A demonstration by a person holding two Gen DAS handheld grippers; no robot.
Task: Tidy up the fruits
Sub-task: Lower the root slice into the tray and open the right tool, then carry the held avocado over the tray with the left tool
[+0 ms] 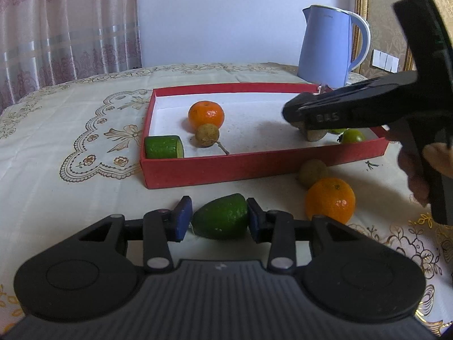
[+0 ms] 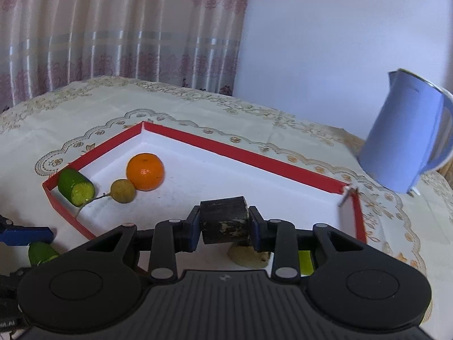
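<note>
Nearest the table edge, left gripper [image 1: 219, 221] sits with a green cut fruit piece [image 1: 219, 219] between its blue pads [image 1: 181, 218]; right pad touches the fruit, left pad looks just at its tip, so it reads as clamped, though the left contact is hard to confirm. Just right of it on the tablecloth [image 1: 70, 198], an orange [image 1: 330, 199] lies loose, a small brown-green round fruit [image 1: 311, 172] touching it on the far side. Behind those, red tray [image 1: 226, 167] with white floor: green cucumber-like chunk [image 2: 76, 187] in the near-left corner, cut face showing, a stemmed tan round fruit [image 2: 122, 191] beside it, touching a second orange [image 2: 145, 171]. Right gripper [image 2: 223, 222] is over the tray's near-right part, pads closed tight on a dark blocky chunk [image 2: 223, 218], held clear of the floor. Under it, a pale beige piece [image 2: 249, 256] and a bright green piece [image 2: 305, 262] lie in the tray. A hand [image 1: 424, 164] holds that gripper's handle. Far right, beyond the tray, blue kettle [image 1: 331, 45]. Curtain [image 2: 113, 28] and wall [image 2: 325, 28] behind.
</note>
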